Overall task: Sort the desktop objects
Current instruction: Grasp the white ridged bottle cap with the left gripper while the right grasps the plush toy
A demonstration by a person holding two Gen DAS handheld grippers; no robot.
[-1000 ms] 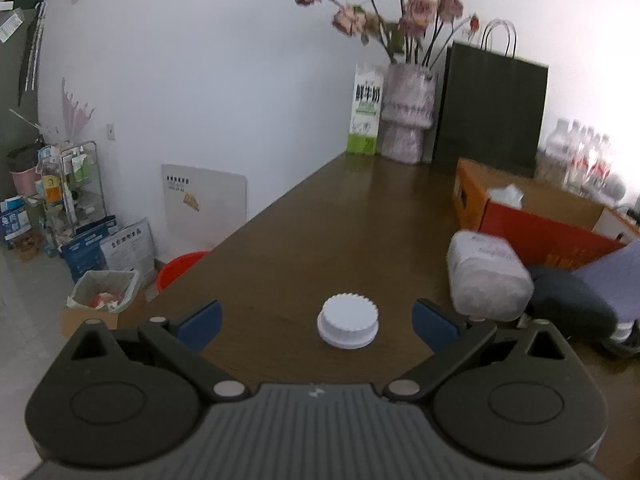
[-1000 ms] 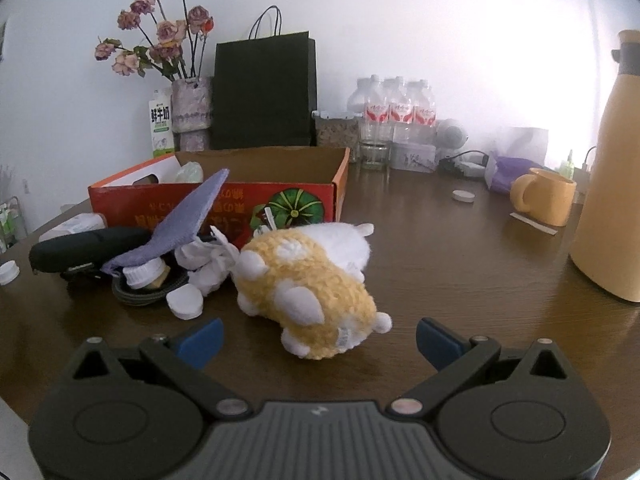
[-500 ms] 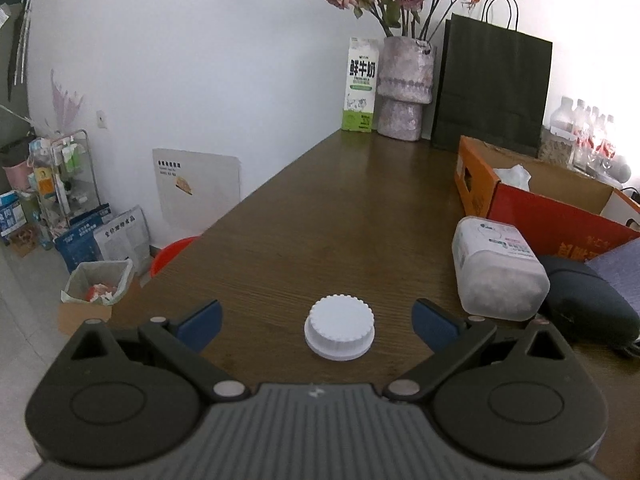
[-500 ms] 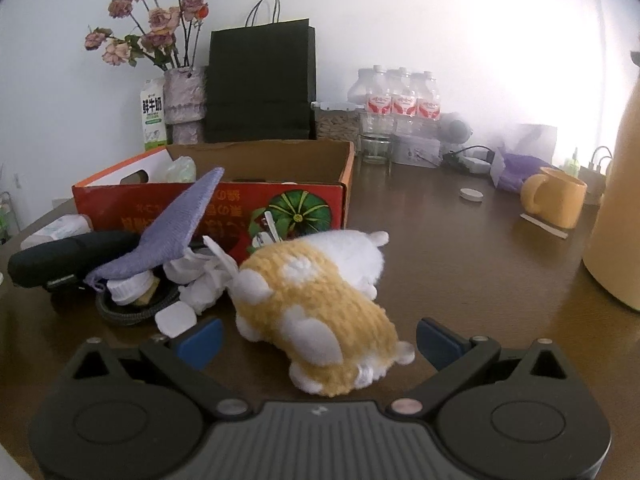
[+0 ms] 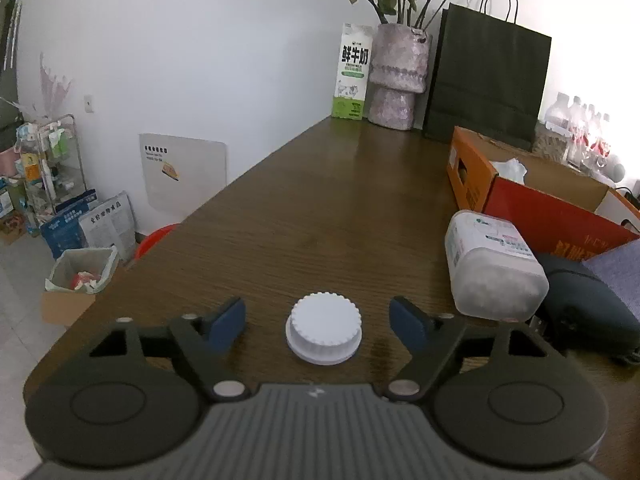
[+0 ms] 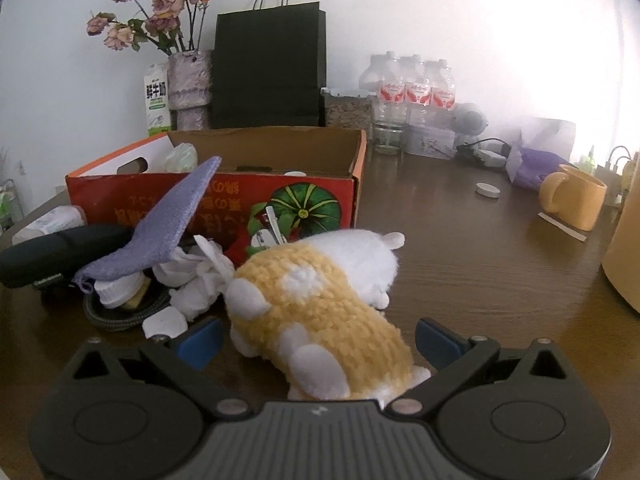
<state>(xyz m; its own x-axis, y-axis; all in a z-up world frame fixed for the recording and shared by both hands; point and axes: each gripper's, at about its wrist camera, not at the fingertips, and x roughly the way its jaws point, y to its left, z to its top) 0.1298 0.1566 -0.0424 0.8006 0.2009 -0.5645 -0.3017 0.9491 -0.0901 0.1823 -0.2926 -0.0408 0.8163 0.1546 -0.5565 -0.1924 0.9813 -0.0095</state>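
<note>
A white ribbed bottle cap (image 5: 324,334) lies flat on the dark wooden table between the blue pads of my left gripper (image 5: 320,322). Its jaws are closing around the cap, with a gap still showing on both sides. In the right wrist view a yellow and white plush toy (image 6: 320,312) lies on the table between the fingers of my right gripper (image 6: 318,340), which stands open; the pads do not press on it. The red and orange cardboard box (image 6: 224,192) stands just behind the toy.
A white plastic jar (image 5: 492,268) lies on its side beside a black case (image 5: 588,316). A purple cloth (image 6: 168,228), crumpled tissue (image 6: 196,280), and a coiled strap (image 6: 116,316) sit left of the toy. A yellow mug (image 6: 572,196), water bottles, black bag and vase stand farther back.
My left gripper's pads have drawn in toward the cap, which lies closer between them. My right gripper has moved forward, so the plush toy now lies deep between its fingers.
</note>
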